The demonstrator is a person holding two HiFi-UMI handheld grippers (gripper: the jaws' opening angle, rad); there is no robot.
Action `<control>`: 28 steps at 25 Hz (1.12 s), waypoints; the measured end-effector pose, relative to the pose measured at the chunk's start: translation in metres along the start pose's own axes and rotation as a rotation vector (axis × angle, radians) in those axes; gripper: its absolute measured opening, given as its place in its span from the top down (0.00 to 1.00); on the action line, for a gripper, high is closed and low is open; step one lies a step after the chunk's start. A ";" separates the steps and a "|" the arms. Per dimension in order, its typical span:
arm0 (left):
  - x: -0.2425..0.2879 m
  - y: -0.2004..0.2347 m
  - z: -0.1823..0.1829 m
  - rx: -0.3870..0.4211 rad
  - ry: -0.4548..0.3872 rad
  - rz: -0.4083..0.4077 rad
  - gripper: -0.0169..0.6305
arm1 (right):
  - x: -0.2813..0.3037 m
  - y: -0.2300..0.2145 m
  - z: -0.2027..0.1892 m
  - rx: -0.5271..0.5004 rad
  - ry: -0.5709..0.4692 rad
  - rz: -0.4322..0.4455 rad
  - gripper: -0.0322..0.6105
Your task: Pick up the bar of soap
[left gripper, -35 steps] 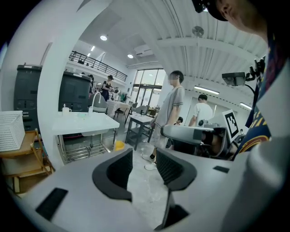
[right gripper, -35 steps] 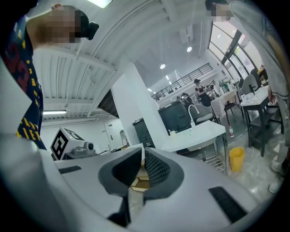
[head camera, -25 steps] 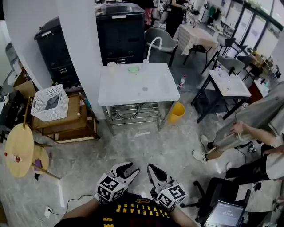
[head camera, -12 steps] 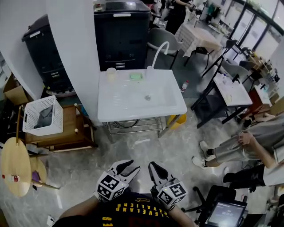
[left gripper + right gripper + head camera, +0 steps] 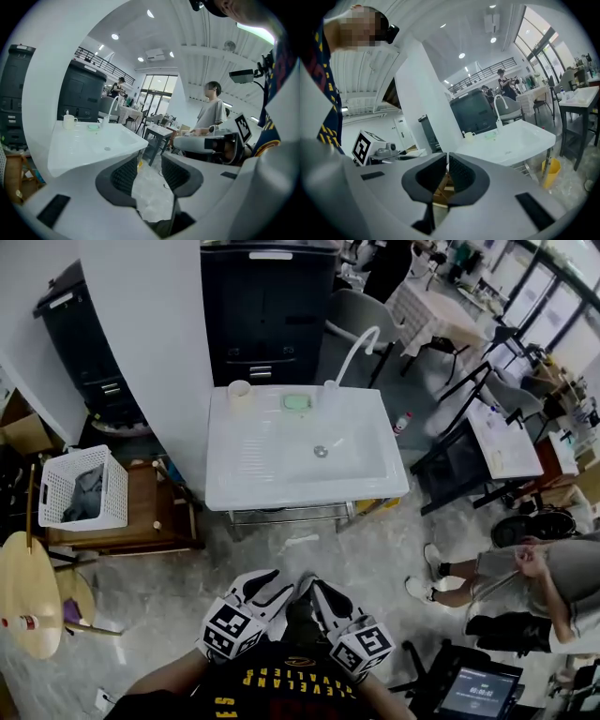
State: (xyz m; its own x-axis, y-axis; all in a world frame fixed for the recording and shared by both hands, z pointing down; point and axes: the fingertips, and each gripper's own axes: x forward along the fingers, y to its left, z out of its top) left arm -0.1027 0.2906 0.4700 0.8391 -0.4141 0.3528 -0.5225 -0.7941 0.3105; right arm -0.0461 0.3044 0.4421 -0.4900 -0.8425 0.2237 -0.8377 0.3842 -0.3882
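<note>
One soap bar, pale green, rectangular

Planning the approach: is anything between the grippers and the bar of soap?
Nothing visible blocks it. Bare floor lies between the left gripper, the right gripper and the sink; the bar of soap sits on its far rim, between the cup and the faucet.

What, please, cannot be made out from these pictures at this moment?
- The bar of soap: too small in all three views to tell whether a dish holds it.
- Under the sink: head view, hidden by its top.
- The person: head view, cut off by the right edge.
- The basket: head view, contents too small to name.
</note>
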 end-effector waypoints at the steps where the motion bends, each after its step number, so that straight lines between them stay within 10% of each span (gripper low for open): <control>1: 0.007 0.007 0.004 0.004 -0.002 0.012 0.71 | 0.009 -0.007 0.002 0.002 0.002 0.013 0.91; 28: 0.202 0.219 0.165 0.186 -0.013 0.356 0.71 | 0.169 -0.208 0.134 -0.017 0.048 0.202 0.91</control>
State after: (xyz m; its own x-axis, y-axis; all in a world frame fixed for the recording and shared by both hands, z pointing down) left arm -0.0223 -0.0405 0.4639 0.6134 -0.6822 0.3979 -0.7451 -0.6669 0.0052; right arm 0.0774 0.0310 0.4406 -0.6588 -0.7291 0.1852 -0.7251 0.5498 -0.4148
